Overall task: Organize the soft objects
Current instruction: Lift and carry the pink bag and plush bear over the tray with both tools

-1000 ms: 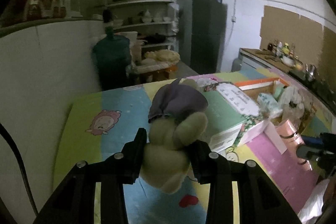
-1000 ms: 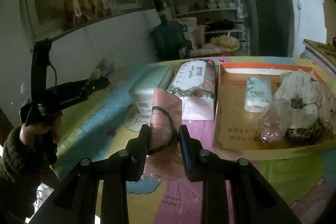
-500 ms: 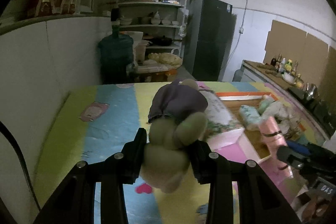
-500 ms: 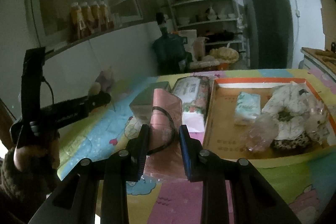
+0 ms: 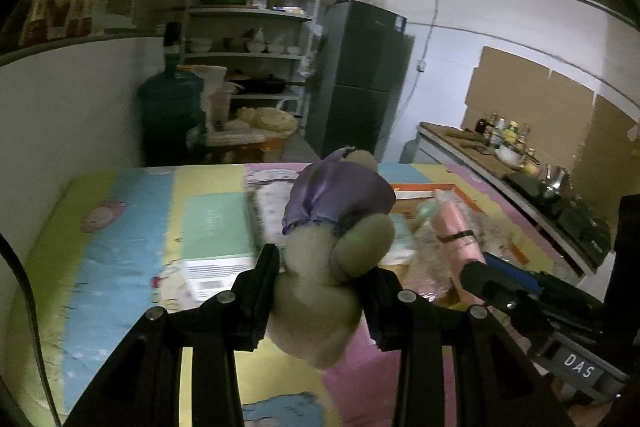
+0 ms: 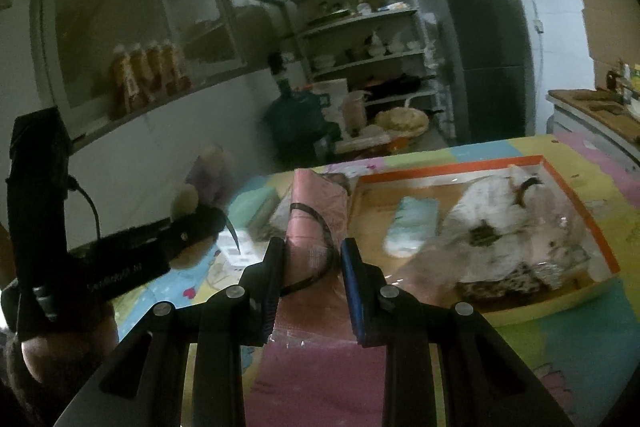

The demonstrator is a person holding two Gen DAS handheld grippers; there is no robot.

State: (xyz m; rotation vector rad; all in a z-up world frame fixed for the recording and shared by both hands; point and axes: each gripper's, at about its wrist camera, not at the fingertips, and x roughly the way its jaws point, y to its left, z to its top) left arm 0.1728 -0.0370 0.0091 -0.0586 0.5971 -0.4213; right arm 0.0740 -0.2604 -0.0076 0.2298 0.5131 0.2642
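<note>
The left gripper (image 5: 320, 279), filling the lower centre of the left wrist view, is clamped on a plush toy (image 5: 320, 291): we see its two black fingers pressing the cream body from either side, the toy's purple garment rising above them toward mid-frame. Left of the toy in that view, a mint-green box (image 5: 216, 223) lies flat on the pastel play mat (image 5: 120, 227), and a blue water jug (image 5: 172, 111) stands at mid-left against the wall. Right of the toy we find the pink roll (image 5: 456, 231), banded with a black tie and gripped from the lower right by the right gripper (image 5: 480, 277). In the right wrist view we begin at the far left, where a hand (image 6: 48, 339) carries the left gripper's black body, the plush toy showing blurred at its tip at centre left. At lower centre the right gripper (image 6: 312, 267) is closed on the pink roll (image 6: 316, 211), one finger on each side of it, the roll standing nearly upright between them. To the right, an orange-rimmed cardboard tray (image 6: 576, 203) rests on the mat and holds a pale green tissue pack (image 6: 412, 227) and, further right, a white fluffy item (image 6: 500, 211) partly wrapped in clear plastic. A dark refrigerator (image 6: 484, 59) occupies the upper right.
</note>
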